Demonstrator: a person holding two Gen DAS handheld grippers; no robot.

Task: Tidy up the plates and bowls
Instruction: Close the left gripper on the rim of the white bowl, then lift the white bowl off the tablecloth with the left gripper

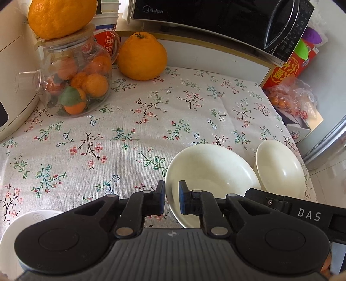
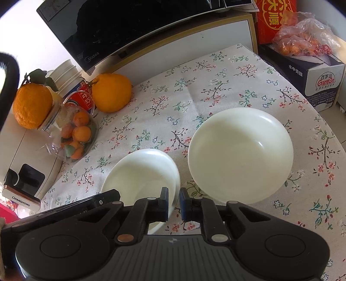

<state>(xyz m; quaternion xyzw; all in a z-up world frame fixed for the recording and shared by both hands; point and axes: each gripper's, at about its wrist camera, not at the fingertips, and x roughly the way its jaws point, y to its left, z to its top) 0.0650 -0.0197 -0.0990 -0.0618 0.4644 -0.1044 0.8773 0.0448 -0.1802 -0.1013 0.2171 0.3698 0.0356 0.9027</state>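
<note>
- A black microwave [image 1: 216,19] lettered "Midea" stands on a shelf behind the worktop [image 1: 129,134], which is spread with a flowered cloth; in the right wrist view its door reads only as a dark sheet.
- "CHANGHONG" runs along the base of a white appliance [image 2: 23,183] at the worktop's left edge, cut off by the picture's border.
- A dark carton [image 2: 311,75] marked "Ganten" sits at the far right under a plastic bag of small oranges [image 2: 302,41]; the red box [image 2: 272,19] behind carries gold characters only partly in view.
- A glass jug [image 1: 75,80] of small oranges bears one large orange [image 1: 60,17] on its lid; a second [image 1: 141,57] rests beside it, and a red label behind the jug is half hidden.
- The left gripper [image 1: 172,200] is clamped on the near rim of a cream bowl [image 1: 214,173], one of its fingers [image 1: 160,198] outside the wall and one inside.
- The right gripper [image 2: 174,203] pinches the same bowl's opposite rim, its blue-padded fingers [image 2: 185,204] nearly together.
- A second cream bowl [image 2: 240,155] stands on the cloth just beside the held one.
- A white dish [image 1: 13,233] with a grey swirl shows at the lower left, mostly hidden by the left gripper's body.
</note>
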